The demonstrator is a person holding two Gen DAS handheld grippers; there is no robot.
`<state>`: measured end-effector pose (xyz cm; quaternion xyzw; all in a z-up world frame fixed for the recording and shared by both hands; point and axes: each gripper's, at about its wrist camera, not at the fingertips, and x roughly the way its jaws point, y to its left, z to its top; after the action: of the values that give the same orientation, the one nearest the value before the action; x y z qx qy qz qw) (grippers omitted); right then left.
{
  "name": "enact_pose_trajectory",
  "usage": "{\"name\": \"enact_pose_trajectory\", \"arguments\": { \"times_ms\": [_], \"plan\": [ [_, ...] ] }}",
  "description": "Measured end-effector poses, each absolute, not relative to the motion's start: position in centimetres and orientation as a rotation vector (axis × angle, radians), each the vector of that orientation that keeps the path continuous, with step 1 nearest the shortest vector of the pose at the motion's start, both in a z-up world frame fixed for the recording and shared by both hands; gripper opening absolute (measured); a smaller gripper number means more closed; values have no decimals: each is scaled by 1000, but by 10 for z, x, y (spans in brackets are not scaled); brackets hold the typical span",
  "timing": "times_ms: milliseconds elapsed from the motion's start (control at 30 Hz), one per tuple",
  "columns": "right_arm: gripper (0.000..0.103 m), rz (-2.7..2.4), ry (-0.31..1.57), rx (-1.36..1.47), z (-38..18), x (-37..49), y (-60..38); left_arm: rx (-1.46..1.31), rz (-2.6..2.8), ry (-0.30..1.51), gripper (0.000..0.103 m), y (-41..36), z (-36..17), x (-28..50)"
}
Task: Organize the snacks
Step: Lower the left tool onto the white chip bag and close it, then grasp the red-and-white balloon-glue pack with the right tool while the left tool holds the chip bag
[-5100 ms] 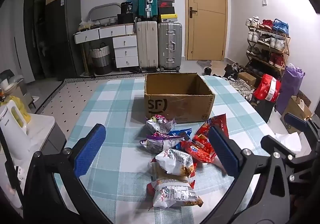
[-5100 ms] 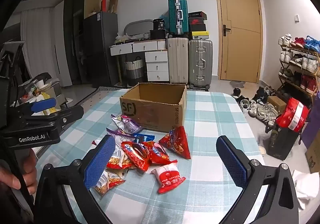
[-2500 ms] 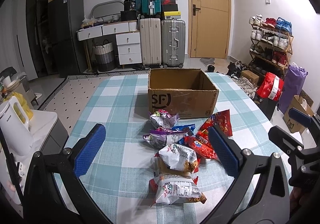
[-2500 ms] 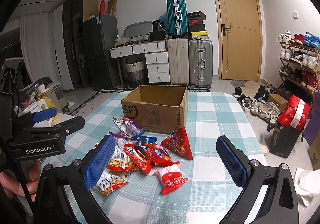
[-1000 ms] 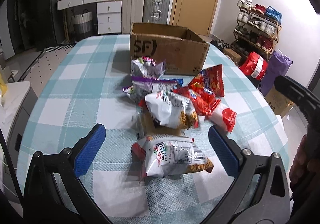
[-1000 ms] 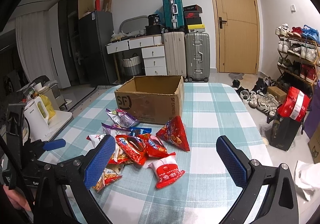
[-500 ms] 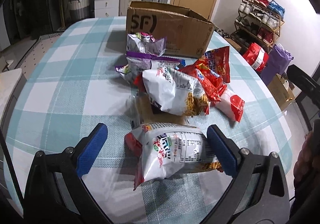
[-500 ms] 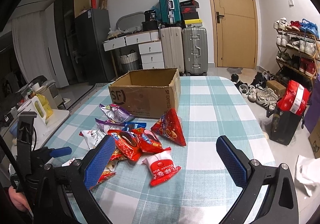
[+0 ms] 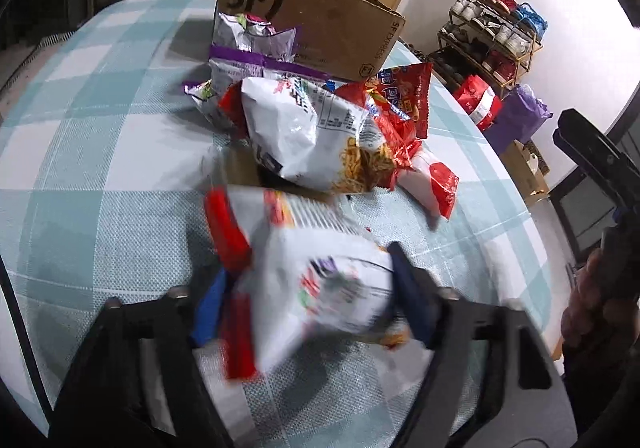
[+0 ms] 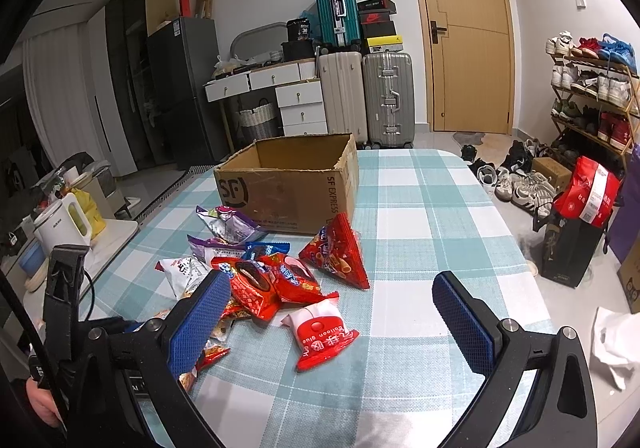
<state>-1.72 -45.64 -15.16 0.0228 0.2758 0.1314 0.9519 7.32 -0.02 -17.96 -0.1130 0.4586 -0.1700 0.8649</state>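
My left gripper [image 9: 308,298] is shut on a white and red noodle snack bag [image 9: 312,272] at the near end of the snack pile, its blue pads pressing both sides. Beyond it lie another white noodle bag [image 9: 312,128], red bags [image 9: 400,100] and purple bags [image 9: 248,48], with the open cardboard SF box [image 9: 320,8] behind. My right gripper [image 10: 332,316] is open and empty above the table, over a red and white bag [image 10: 320,336]. In the right wrist view the box [image 10: 288,184] stands behind the pile of red bags [image 10: 276,280].
The table has a teal checked cloth [image 10: 420,208]. A white kettle [image 10: 60,224] stands on a side unit at the left. Suitcases [image 10: 364,96] and a door are at the back, a shoe rack [image 10: 592,96] and bags at the right.
My left gripper has dropped toward the pile and closed on the nearest white noodle bag. The right gripper has stayed open and shifted only slightly.
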Motion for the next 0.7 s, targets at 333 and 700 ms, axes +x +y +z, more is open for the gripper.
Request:
{"name": "enact_pose_trajectory", "arguments": {
  "times_ms": [333, 700],
  "plan": [
    [103, 269, 563, 41, -152, -21, -460, -246, -391, 948, 51, -9, -178, 72],
    [103, 269, 578, 48, -154, -19, -463, -235, -386, 901, 51, 2, -164, 50]
  ]
}}
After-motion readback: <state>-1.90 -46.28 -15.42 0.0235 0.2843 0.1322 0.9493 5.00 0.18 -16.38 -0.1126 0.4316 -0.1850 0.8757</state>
